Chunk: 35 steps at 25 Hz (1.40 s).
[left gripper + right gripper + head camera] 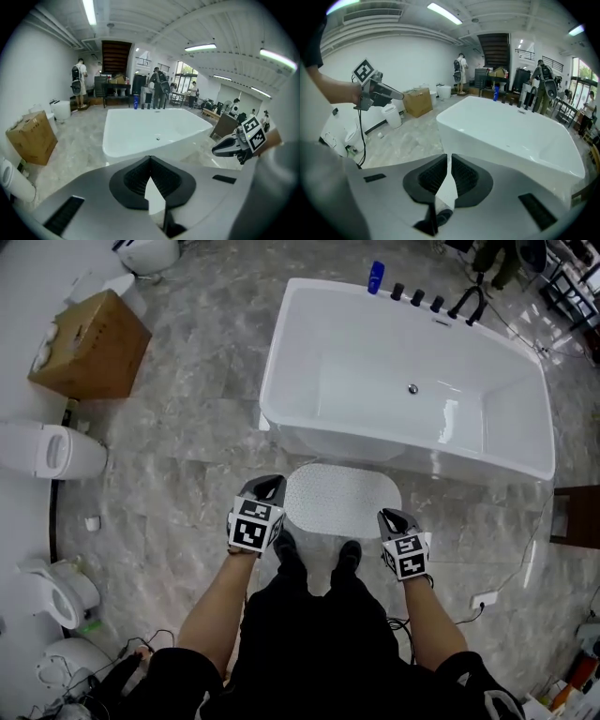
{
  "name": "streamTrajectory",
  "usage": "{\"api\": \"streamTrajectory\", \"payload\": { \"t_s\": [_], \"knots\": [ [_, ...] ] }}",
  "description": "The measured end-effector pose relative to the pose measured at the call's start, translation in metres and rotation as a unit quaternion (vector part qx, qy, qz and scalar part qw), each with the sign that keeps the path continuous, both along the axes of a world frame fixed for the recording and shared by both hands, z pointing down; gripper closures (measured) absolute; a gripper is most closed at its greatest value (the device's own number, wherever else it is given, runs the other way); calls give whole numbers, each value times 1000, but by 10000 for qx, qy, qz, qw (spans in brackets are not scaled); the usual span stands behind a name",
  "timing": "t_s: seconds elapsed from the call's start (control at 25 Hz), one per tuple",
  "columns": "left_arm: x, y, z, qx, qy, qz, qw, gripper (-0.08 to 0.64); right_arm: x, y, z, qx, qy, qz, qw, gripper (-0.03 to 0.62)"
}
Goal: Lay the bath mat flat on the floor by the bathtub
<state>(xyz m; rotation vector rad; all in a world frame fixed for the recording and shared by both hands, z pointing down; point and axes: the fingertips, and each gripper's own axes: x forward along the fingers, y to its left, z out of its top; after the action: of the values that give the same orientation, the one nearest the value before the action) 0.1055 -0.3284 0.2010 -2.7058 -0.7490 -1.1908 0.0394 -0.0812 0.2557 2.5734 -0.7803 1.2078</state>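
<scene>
The white oval bath mat (342, 500) lies flat on the grey marble floor against the near side of the white bathtub (274, 371). The person's shoes stand at the mat's near edge. My left gripper (267, 488) hovers over the mat's left end, its jaws shut and empty. My right gripper (394, 519) hangs by the mat's right end, all but closed with only a thin slit between the pads, nothing in them. In the left gripper view the shut tips (150, 158) point at the tub (140, 136). In the right gripper view the mat (447, 192) shows below the tips (449, 155).
A cardboard box (94, 343) and a toilet (52, 451) stand at the left, another toilet (47, 592) and cables nearer. A black faucet (469, 304) and a blue bottle (376, 276) sit on the tub's far rim. A power strip (483, 599) lies right. People stand far back.
</scene>
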Motion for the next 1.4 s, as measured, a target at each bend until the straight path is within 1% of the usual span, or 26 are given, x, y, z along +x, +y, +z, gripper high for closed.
{"api": "streamTrajectory", "payload": {
  "t_s": [0.16,0.28,0.36,0.48,0.64,0.72,0.84,0.96,1.12,1.28,1.4],
  "knots": [
    [14,-45,-50,60,324,-7,9995,549,18,-36,-45,181,408,140,9989,555],
    [20,-68,-80,-76,492,44,9988,549,39,-57,-69,254,689,220,9971,560],
    [19,-73,-98,-213,616,105,9978,549,50,-67,-87,342,859,216,9955,565],
    [18,-73,-121,-181,831,187,9962,549,59,-77,-115,513,1127,119,9922,568],
    [29,-76,-148,-238,1037,-53,9943,549,79,-90,-151,784,1439,-71,9865,572],
    [32,-72,-158,-243,1124,-208,9931,549,87,-90,-167,912,1561,-188,9833,574],
    [37,-53,-170,-236,1239,-372,9913,549,99,-76,-185,967,1675,-400,9803,574],
    [40,-24,-181,-240,1385,-484,9889,549,105,-50,-204,1039,1790,-546,9768,575],
    [40,12,-198,-238,1625,-623,9845,549,107,-13,-234,1269,1991,-618,9698,576],
    [45,36,-210,-375,1703,-684,9823,549,111,-1,-269,1453,2349,-788,9579,577],
    [53,44,-220,-414,1790,-561,9814,549,111,1,-294,1620,2642,-685,9483,577]
  ]
}}
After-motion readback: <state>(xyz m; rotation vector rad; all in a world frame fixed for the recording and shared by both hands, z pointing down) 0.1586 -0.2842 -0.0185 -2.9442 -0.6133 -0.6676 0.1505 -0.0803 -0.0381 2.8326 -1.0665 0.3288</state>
